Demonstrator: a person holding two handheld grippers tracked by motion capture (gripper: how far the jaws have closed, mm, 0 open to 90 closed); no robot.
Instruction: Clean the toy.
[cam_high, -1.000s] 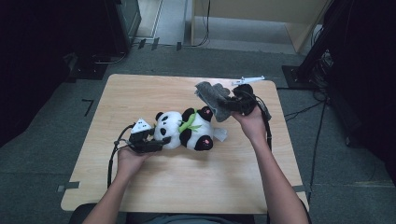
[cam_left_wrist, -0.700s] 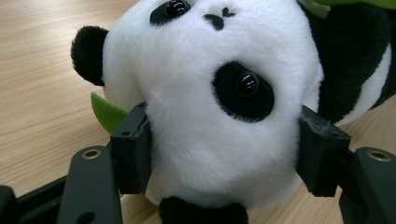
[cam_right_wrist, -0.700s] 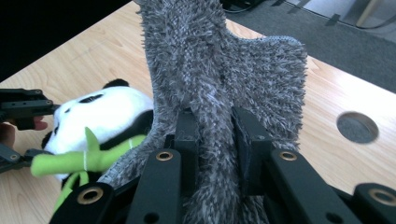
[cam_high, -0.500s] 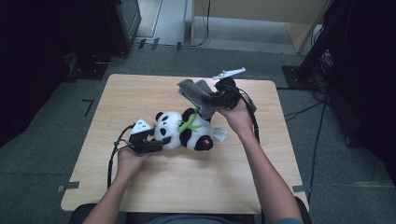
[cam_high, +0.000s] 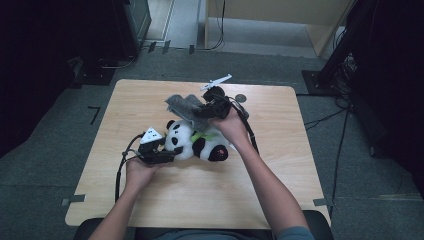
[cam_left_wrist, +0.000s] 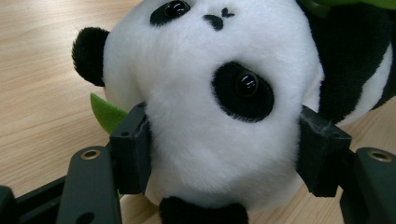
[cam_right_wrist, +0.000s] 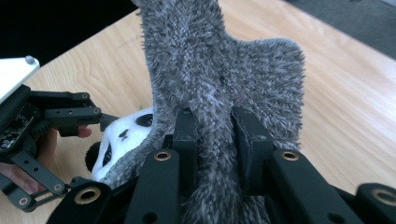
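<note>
left gripper (cam_left_wrist: 224, 154) clamps the panda's (cam_left_wrist: 210, 93) head; right gripper (cam_right_wrist: 215, 140) pinches grey fuzzy cloth (cam_right_wrist: 219, 70), hiding the panda's body.

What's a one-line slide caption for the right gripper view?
Right gripper shut on a fuzzy grey cloth above the wooden table, with the plush panda held by the left gripper beyond.

My left gripper (cam_high: 167, 152) sits at the left of the table (cam_high: 280, 165), its jaws either side of the panda's (cam_high: 197, 142) head. The panda lies on the table's middle, body stretching rightward. Behind and above it, my right gripper (cam_high: 200, 111) holds the furry cloth (cam_high: 181, 105) over the panda's far side.
</note>
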